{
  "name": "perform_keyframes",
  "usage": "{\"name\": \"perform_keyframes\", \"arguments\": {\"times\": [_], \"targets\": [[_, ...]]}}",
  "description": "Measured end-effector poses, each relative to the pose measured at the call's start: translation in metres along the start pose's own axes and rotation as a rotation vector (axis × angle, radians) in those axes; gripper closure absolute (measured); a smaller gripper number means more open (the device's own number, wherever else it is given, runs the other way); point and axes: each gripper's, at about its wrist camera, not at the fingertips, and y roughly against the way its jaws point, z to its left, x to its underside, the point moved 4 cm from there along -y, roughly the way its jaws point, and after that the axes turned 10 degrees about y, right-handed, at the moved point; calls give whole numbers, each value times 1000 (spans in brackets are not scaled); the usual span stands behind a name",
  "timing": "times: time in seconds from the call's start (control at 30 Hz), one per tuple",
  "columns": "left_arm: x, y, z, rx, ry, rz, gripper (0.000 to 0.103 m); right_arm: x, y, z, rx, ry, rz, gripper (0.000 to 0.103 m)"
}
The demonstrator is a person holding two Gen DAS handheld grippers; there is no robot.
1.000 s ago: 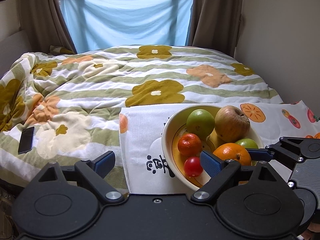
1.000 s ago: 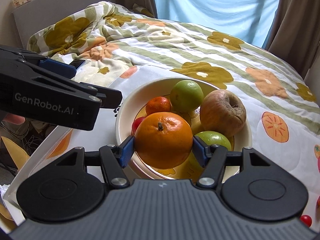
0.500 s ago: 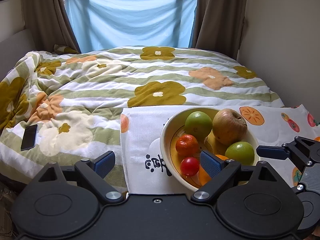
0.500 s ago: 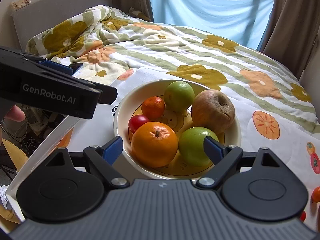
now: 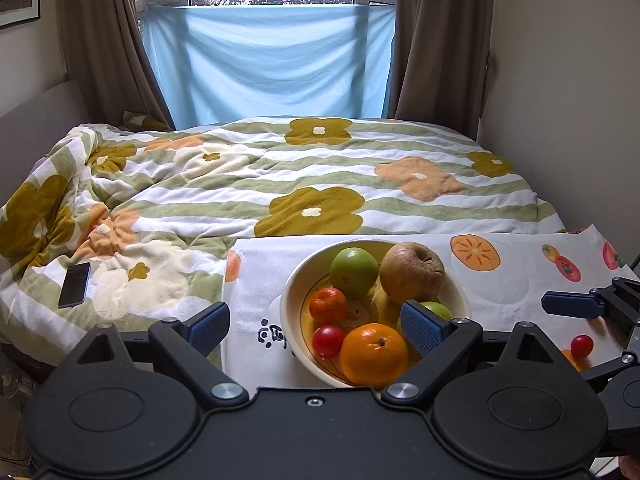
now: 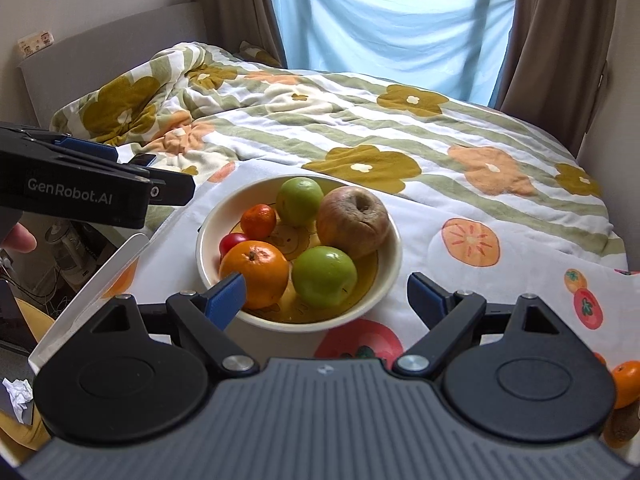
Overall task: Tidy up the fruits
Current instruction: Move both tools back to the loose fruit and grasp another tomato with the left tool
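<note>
We see the bowl on a white cloth printed with fruit, spread over the near end of the bed. In it lie an orange, two green apples, a wrinkled brownish apple, a small tangerine and a red tomato.

Our right gripper has just been opening; its jaws now stand wide apart and nothing is between the pads. The orange sits in the bowl just beyond its left blue pad, free of it. Our left gripper also stands wide with nothing clamped; in its own view the bowl sits just beyond and between the pads, and the right pad hides part of one green apple.

Off to the right on the cloth a second small tomato lies loose, and another orange shows at the right edge of the right-hand view.

A flowered quilt covers the bed, a dark phone lies on it to the left, and a blue sheet hangs across the window between brown curtains.
</note>
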Motion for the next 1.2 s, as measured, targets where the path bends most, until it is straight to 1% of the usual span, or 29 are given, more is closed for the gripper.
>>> {"name": "perform_keyframes", "arguments": {"times": [0.1, 0.2, 0.27, 0.3, 0.4, 0.43, 0.57, 0.73, 0.87, 1.03, 1.2], "targets": [[6, 12, -21, -14, 12, -13, 3, 9, 23, -19, 8, -3, -29, 0], [13, 20, -41, -39, 7, -15, 2, 20, 41, -38, 13, 9, -31, 0], [17, 26, -57, -63, -17, -25, 2, 28, 52, -53, 19, 7, -31, 0], [19, 29, -64, -64, -22, -32, 2, 33, 57, -61, 21, 3, -31, 0], [25, 36, -86, -18, 18, -31, 2, 47, 72, -83, 14, -9, -31, 0], [27, 37, -93, -12, 26, -31, 2, 51, 78, -93, 13, -18, -33, 0], [36, 39, -126, -29, 2, -47, 2, 71, 95, -128, 30, -44, -31, 0], [50, 37, -162, -8, 16, -65, 2, 96, 104, -169, 40, -49, -17, 0], [63, 29, -191, -2, 23, -59, 2, 115, 108, -202, 50, -46, -12, 0], [81, 16, -228, 15, -4, -46, 2, 136, 104, -238, 65, -36, 7, 0], [102, -6, -259, 61, -51, -4, 2, 156, 92, -268, 73, -24, 16, 0]]}}
